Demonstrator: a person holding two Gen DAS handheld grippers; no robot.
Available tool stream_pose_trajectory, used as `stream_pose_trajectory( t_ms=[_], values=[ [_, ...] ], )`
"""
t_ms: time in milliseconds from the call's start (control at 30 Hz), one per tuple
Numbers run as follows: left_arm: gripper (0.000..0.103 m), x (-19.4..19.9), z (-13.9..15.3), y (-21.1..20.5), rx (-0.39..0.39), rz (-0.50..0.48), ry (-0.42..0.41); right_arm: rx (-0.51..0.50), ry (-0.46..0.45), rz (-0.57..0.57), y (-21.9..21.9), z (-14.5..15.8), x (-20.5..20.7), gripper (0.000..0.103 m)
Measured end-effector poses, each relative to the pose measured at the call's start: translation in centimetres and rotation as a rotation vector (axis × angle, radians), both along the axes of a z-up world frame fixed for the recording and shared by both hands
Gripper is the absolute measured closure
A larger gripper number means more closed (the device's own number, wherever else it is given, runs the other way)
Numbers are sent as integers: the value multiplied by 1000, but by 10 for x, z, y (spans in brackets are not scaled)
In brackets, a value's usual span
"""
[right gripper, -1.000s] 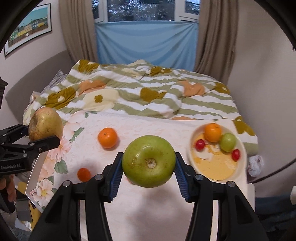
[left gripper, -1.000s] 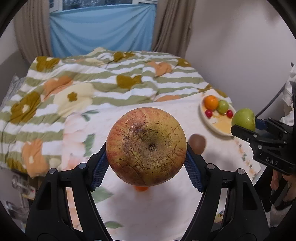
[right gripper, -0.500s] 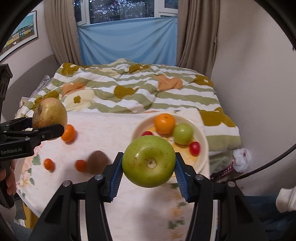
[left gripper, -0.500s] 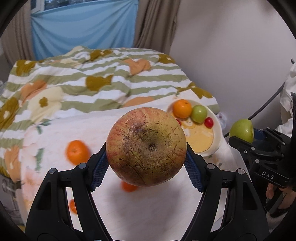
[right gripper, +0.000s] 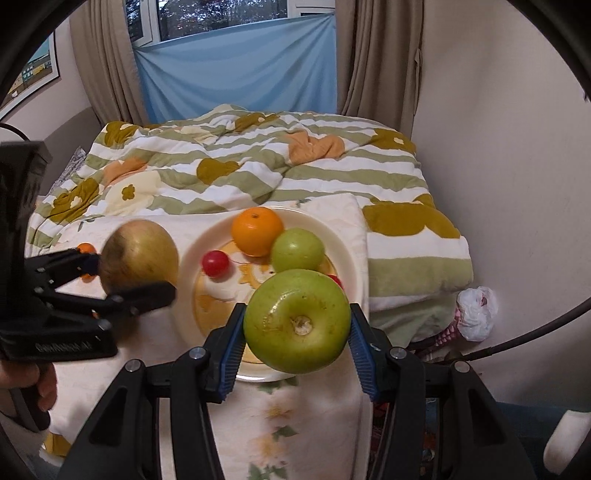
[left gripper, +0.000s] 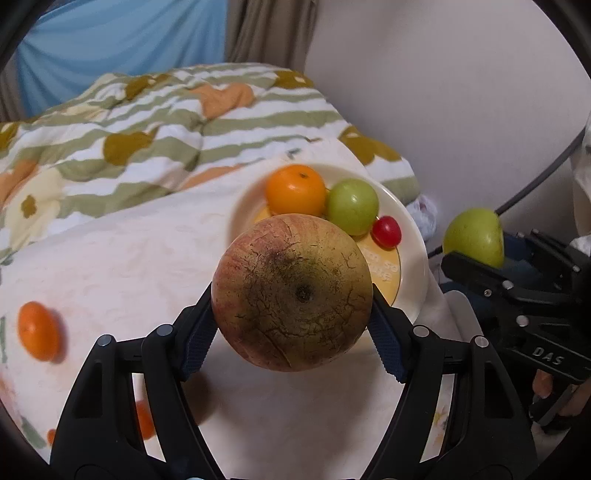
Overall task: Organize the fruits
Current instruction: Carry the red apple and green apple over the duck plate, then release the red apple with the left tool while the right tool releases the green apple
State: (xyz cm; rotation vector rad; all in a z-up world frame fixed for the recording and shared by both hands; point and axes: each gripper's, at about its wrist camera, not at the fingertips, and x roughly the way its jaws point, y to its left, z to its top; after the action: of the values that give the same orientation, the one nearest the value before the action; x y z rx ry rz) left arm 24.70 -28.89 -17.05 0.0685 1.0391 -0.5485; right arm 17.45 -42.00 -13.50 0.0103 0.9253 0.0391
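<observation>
The bed has a striped green-and-white floral quilt, with a pale flowered cloth spread over the near end. On that cloth sits a cream plate, plus a loose orange way off to the left.

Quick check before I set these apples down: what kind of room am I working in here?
Most likely a bedroom: a bed with a striped floral quilt sits behind the cloth-covered table, and a curtained window is beyond it. The fruit plate suggests a home.
</observation>
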Motion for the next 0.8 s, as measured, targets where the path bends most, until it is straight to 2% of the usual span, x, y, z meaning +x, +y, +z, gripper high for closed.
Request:
stream_pose_trajectory(
  t_ms=[200,467,567,600,633,667,800],
  values=[
    [21,7,-22,-30,33,-34,26,6,-5,-21,-20,-6,3,54],
    [21,12,-42,-50,106,-58,32,16,1,-57,-39,-12,4,54],
    [18,11,-36,-50,87,-66,5,15,1,-64,-44,-12,4,54],
    [15,11,-33,-50,83,-69,-3,16,0,-66,-45,-12,4,54],
    [3,11,-29,-50,86,-69,-10,17,-1,-69,-47,-11,3,54],
    [0,10,-24,-50,95,-65,-24,19,-3,-72,-48,-10,3,54],
    [0,7,-7,-42,85,-59,-35,21,-9,-75,-51,-4,2,54]
  ],
)
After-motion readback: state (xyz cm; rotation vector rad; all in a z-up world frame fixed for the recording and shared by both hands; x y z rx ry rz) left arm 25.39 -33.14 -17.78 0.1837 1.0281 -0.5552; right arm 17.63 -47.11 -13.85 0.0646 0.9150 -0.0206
